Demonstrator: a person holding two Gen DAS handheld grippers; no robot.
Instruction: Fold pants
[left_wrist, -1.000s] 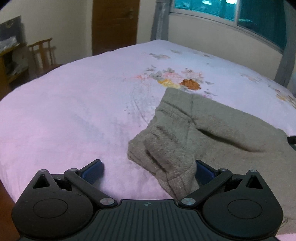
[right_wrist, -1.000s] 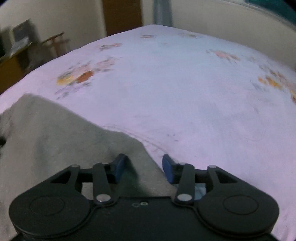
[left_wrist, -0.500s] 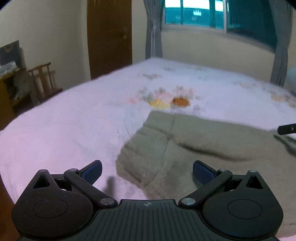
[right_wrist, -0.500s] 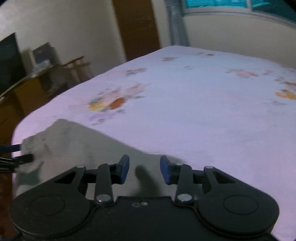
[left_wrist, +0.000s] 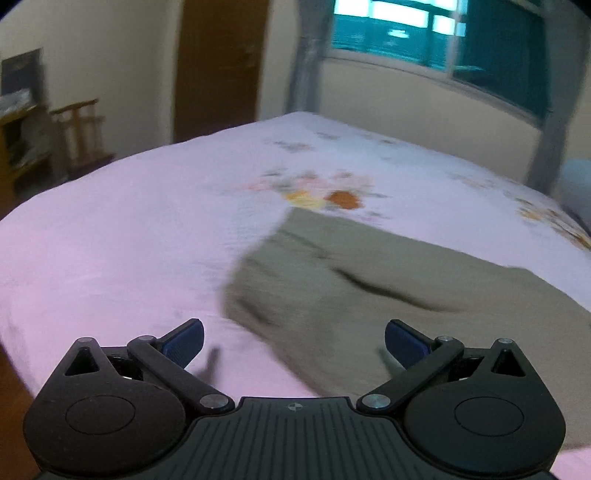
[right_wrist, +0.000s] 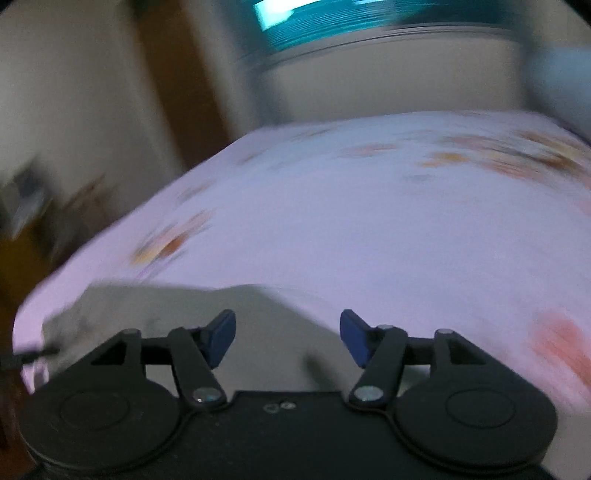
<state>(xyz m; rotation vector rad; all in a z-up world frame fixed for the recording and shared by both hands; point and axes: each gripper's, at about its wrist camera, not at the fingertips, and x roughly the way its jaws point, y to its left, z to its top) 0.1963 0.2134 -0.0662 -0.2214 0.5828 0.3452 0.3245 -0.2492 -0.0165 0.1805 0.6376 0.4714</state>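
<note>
the bed (left_wrist: 110, 240) lies open left of and beyond the folded pants (left_wrist: 388, 280), the only thing lying on the sheet. both the left tongs (left_wrist: 293, 341) and right tongs (right_wrist: 287, 338) hang spread above the pants with nothing between their tips. off the bed's left edge stand a wooden chair (left_wrist: 79, 133) and a shelf (left_wrist: 18, 140).

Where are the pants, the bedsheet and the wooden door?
pants (left_wrist: 388, 273), left wrist view, middle of the grey fabric.
bedsheet (left_wrist: 129, 229), left wrist view, bare pink area.
wooden door (left_wrist: 221, 62), left wrist view, door panel.

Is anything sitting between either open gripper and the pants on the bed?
Nothing visible. The left gripper and right gripper are both open above the bed, with the pants directly ahead and only bare sheet around them. The right view is blurred.
</note>
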